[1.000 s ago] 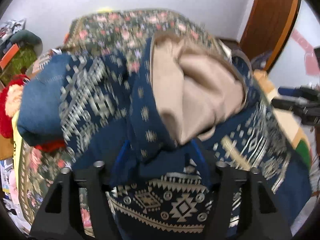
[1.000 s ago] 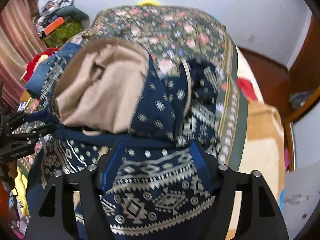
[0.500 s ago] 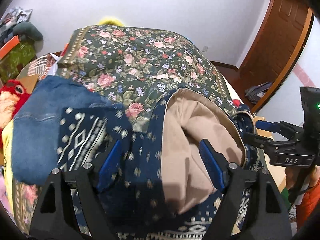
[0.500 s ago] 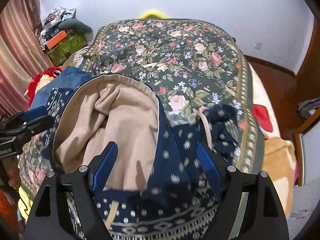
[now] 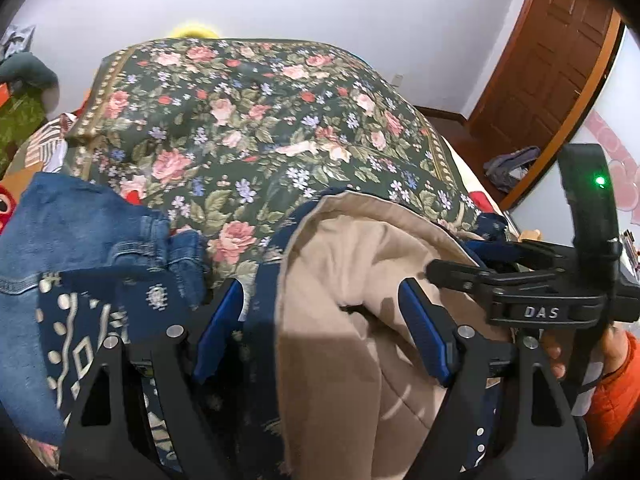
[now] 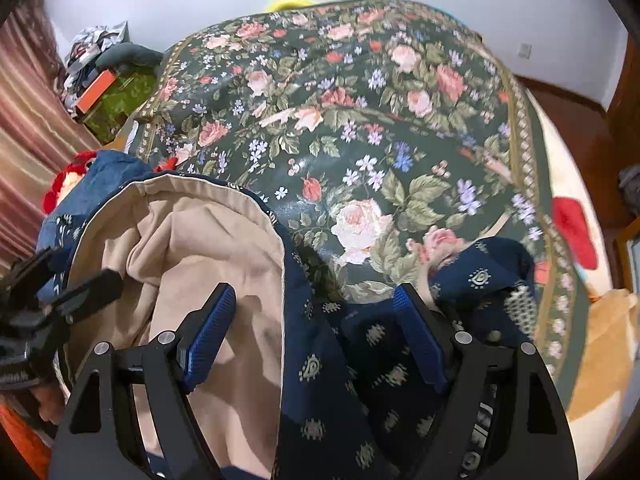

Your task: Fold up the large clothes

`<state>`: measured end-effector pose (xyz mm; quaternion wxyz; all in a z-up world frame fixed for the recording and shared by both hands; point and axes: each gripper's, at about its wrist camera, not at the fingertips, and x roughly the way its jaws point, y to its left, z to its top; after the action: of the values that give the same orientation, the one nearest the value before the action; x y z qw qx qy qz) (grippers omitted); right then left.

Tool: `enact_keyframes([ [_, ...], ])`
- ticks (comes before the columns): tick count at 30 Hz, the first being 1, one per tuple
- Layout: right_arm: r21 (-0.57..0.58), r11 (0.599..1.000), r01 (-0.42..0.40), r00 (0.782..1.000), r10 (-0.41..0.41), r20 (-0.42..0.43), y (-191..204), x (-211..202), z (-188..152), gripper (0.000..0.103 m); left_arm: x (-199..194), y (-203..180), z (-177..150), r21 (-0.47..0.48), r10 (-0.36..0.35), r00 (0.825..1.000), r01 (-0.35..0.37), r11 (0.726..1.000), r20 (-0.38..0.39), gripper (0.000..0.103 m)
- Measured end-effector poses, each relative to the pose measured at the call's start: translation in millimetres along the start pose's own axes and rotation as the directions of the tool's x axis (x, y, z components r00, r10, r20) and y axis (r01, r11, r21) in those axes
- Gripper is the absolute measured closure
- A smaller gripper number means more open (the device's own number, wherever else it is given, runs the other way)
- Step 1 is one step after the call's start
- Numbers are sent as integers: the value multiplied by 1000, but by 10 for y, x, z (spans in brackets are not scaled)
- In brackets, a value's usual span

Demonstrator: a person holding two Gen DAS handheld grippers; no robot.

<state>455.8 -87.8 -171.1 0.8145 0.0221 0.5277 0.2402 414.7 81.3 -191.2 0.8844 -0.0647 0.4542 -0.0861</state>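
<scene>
Garment: navy patterned hooded garment with a beige lining, lying on the bed at the near edge, directly under both grippers; the same garment fills the lower half of the right wrist view.
Hood: opening faces up, beige lining exposed; navy rim curves around it.
Left gripper: positioned over the garment, blue-padded fingers spread wide apart; fabric lies between them, not pinched.
Right gripper: positioned over the garment, blue-padded fingers spread wide apart; navy fabric and hood edge lie between them, not pinched.
Relative position: right gripper appears at the right edge of the left wrist view, just beside the hood; left gripper appears at the left edge of the right wrist view.
Hand: fingers and an orange sleeve visible behind the right gripper body.
Bed: covered by a dark green floral bedspread, bare beyond the garment.
Jeans: blue denim on the bed, left of the garment, touching it.
Door: brown wooden door at right.
Wall: white behind the bed.
Clutter: green box and mixed items at far left beside the bed.
</scene>
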Motion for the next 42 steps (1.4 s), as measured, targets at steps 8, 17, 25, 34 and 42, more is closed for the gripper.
enact_keyframes([
  [8,-3,999,-39,999,39,-2,32,73,-48,88,3,-58,-11,20,-20,1000,20,1000,16,64],
  [17,-61,997,-47,993,53,106,181,-557,-186,95,-517,-218,-76,82,-40,995,33,996,89,95],
  [25,-136,990,-26,987,47,151,407,-1156,-551,95,-1203,-427,-291,108,-138,981,123,986,137,95],
  [34,-148,989,8,992,10,124,427,-1321,-1127,95,-1497,-640,-840,142,-125,987,111,984,99,95],
  [42,-79,994,80,995,-75,63,121,-1171,-1530,95,-1311,-443,-1231,41,-70,997,71,997,-27,85],
])
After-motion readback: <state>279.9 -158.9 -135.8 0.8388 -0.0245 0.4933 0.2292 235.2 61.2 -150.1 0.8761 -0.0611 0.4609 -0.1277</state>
